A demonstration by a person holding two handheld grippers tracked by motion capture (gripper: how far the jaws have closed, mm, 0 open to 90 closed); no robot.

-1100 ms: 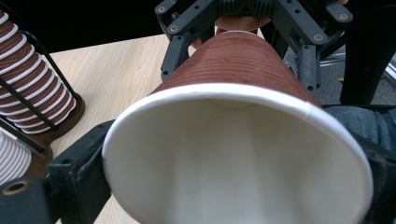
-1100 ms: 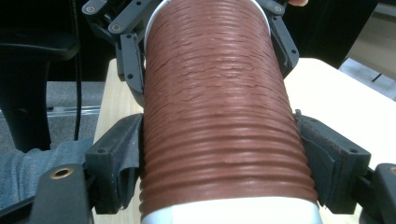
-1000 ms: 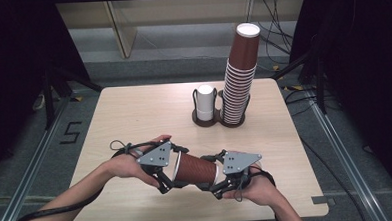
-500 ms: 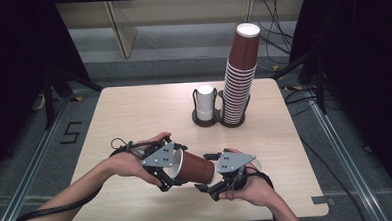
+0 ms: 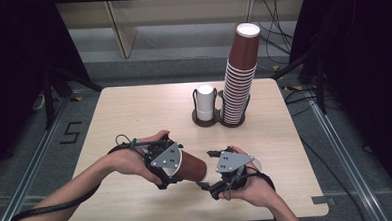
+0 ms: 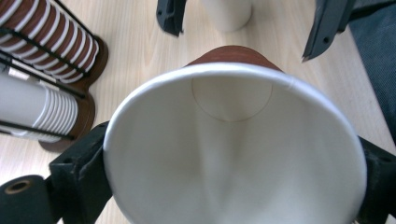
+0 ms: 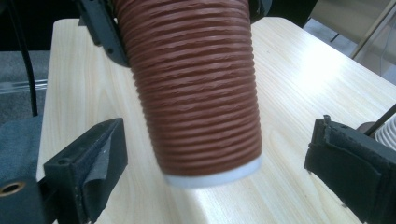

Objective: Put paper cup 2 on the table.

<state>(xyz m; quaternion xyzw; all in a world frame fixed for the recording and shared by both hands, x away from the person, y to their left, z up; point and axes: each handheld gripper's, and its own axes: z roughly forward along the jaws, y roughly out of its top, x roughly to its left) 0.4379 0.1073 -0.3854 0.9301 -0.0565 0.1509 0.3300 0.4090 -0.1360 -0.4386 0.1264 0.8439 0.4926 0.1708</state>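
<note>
A brown ribbed paper cup with a white inside lies level above the table's near edge. My left gripper is shut on it near the rim; in the left gripper view the two jaws press the rim of the cup from both sides. The cup's base points at my right gripper, whose jaws have just been opening. In the right gripper view the base of the cup sits between the two pads with a gap on each side, so the right gripper is open.
A tall stack of brown cups and a short stack of white cups stand in a wire holder at the table's far middle. Both forearms come in over the near edge.
The right gripper's jaws have spread away from the cup's base, letting it go. The left gripper still holds the cup, and both hands have hardly moved.
</note>
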